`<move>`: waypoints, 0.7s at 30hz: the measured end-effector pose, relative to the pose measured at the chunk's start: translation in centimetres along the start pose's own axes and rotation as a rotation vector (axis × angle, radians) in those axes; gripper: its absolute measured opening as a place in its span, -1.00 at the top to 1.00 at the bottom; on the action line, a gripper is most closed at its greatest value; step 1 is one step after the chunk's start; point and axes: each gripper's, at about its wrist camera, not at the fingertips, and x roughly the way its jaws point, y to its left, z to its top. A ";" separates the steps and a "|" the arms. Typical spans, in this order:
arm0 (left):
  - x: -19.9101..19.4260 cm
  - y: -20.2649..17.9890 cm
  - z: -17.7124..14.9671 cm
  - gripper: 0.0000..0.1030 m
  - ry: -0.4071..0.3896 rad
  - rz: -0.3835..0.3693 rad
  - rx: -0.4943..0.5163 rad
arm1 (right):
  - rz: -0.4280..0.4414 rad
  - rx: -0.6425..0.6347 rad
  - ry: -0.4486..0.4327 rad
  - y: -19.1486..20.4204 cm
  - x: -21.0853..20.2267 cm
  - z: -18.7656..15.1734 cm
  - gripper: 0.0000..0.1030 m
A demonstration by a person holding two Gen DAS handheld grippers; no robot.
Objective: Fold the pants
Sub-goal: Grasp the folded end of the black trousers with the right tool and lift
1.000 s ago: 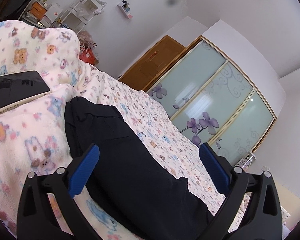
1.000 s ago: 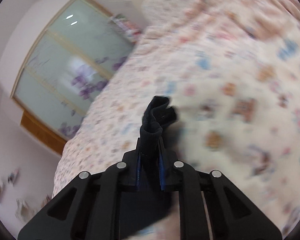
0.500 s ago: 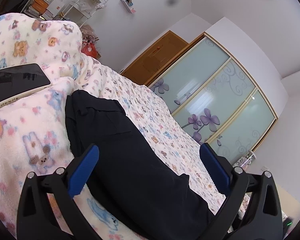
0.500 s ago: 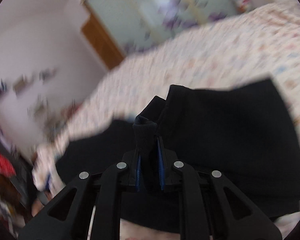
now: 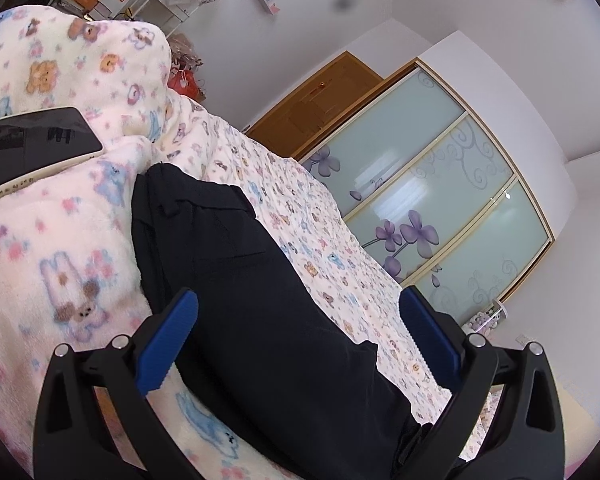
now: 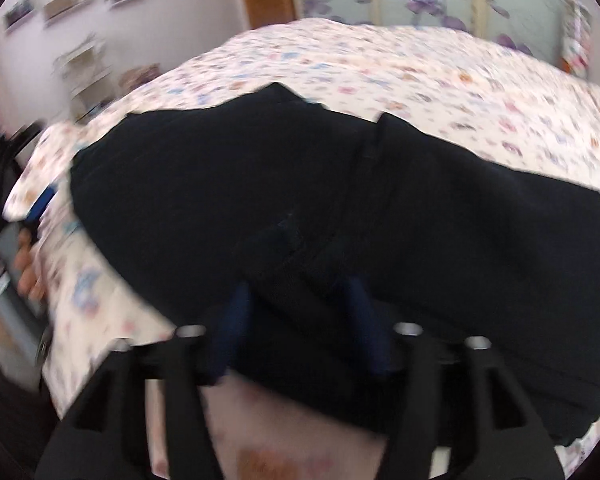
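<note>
Nothing legible shows in either view. The dark tablet [image 5: 36,140] on the blanket [image 5: 52,248] carries marks along its pale edge, too small to read.

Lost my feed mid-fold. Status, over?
Left hand-held gripper open, hovering over pants. Right hand-held gripper part open, cloth between its fingers. Pants doubled on bed. Phone nearby, clear.

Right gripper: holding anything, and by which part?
Right gripper: jaws parted over the pants, release in progress or done; grip unclear. Left gripper: open, empty.
</note>
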 end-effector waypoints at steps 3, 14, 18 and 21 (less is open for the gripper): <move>0.1 0.2 -0.1 -0.96 -0.001 0.000 -0.013 | 0.043 0.013 -0.089 -0.4 -2.2 -0.5 0.06; 1.1 0.8 -0.1 -0.96 0.042 0.021 -0.037 | -0.085 0.021 -0.002 -0.5 2.2 0.9 0.25; 1.6 1.2 -0.1 -0.96 0.068 0.042 -0.051 | -0.060 0.148 -0.062 -2.4 0.8 1.8 0.77; 1.7 1.6 0.0 -0.96 0.074 0.043 -0.074 | 0.013 0.201 -0.195 -2.5 -2.1 2.5 0.78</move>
